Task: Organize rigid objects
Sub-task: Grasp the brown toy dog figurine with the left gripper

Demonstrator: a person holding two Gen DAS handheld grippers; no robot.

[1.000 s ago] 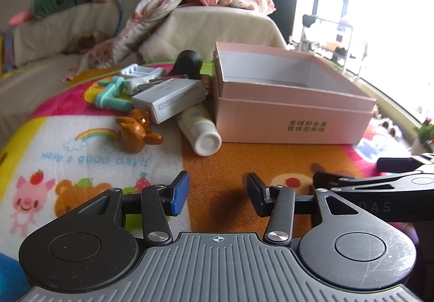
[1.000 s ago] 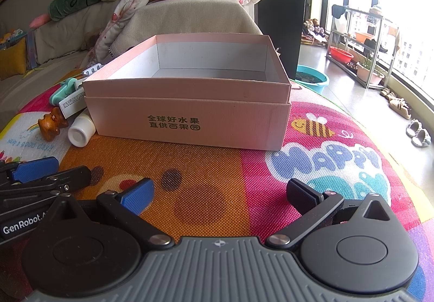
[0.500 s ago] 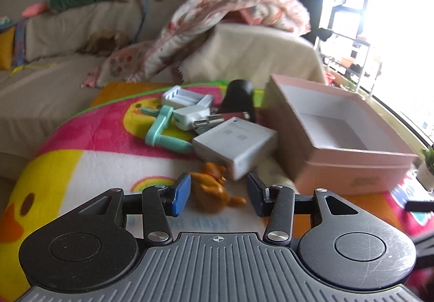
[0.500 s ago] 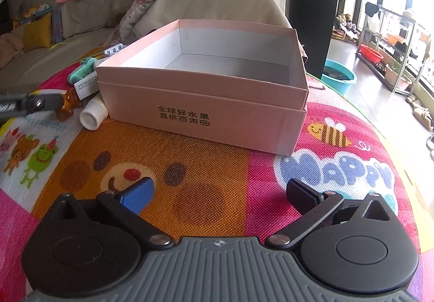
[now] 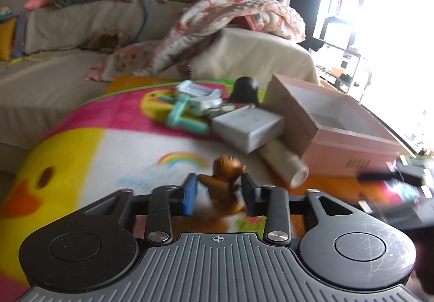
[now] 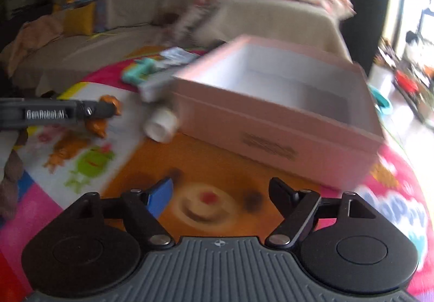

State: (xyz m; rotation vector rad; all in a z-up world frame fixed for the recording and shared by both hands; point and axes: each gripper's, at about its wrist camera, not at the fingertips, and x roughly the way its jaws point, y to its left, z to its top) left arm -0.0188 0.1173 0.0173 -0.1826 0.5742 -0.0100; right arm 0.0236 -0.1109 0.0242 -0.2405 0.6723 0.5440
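A bright cartoon-printed play mat (image 5: 81, 144) carries everything. Largest on it is an open pink cardboard box (image 6: 274, 112) with a white inside, standing upright toward the mat's right side, its printed wall facing the cameras. Against its left wall lies a flat white rectangular carton (image 5: 248, 128), propped on a white cylindrical bottle (image 5: 282, 163) whose long axis runs from the carton toward the near edge, capped end nearest. Farther back, toward the mat's far edge, lie a mint-green plastic handle-shaped toy (image 5: 181, 117), small white plug-like pieces (image 5: 199, 97) and a black rounded object (image 5: 245, 90).

The small brown glossy animal figurine (image 5: 225, 182) sits left of the bottle, its head toward the far edge. The left hand-held gripper (image 5: 219, 193) has just been closing around it; the figurine stands between the jaws, touching or nearly touching both pads, though blur hides whether they press. The right hand-held gripper (image 6: 222, 196) has just been narrowing too, released and holding nothing, over the orange patch before the box.
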